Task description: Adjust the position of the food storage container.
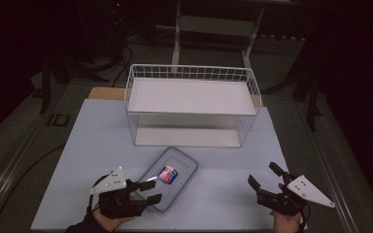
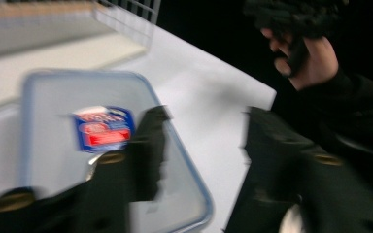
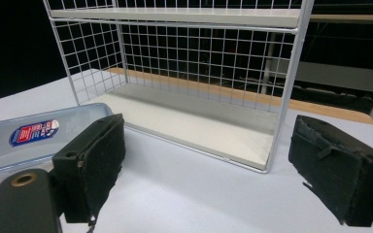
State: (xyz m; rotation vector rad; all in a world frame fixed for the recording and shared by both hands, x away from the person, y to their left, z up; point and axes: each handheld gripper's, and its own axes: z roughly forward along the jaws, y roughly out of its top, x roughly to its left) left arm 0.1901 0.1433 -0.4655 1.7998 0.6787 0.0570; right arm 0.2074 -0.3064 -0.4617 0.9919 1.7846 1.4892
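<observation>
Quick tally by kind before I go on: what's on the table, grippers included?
Lidded plastic container with a red and blue label: 1
White wire shelf rack: 1
Handheld grippers: 2, the left gripper with its jaws over the container's near end, the right gripper open above bare table
Total: 4

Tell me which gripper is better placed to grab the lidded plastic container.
Left. The left gripper sits at the container's near corner, jaws apart astride its rim, not pressing. The right gripper hangs open over bare table, well off to the side.
</observation>
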